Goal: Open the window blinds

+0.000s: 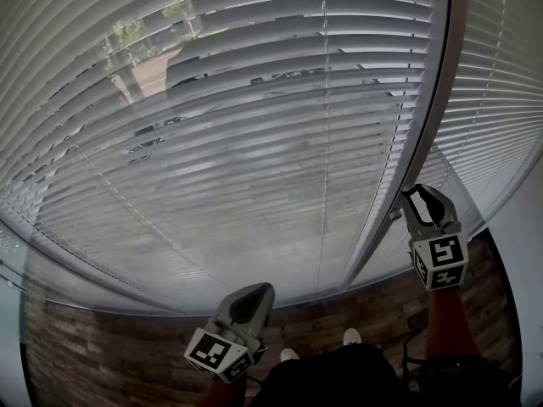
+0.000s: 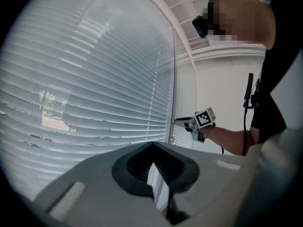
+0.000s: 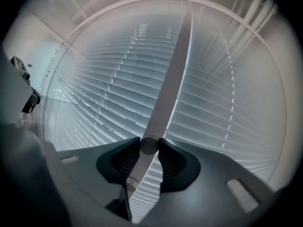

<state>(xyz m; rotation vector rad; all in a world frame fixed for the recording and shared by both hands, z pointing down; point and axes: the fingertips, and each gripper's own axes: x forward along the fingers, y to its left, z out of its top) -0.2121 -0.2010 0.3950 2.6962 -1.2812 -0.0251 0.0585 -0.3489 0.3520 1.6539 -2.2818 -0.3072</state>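
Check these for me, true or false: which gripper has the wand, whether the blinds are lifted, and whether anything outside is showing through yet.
1. The right gripper is closed on the slim white plastic tilt wand. True.
2. The left gripper grips the wand too. False: nothing is between its jaws, and it is away from the wand.
3. The grey horizontal-slat blinds are pulled up off the glass. False: they hang down over the window.
4. Trees outside show through gaps between the slats. True.

grey left gripper (image 1: 257, 290) and right gripper (image 1: 421, 193) carry black-and-white marker cubes (image 1: 219, 353).
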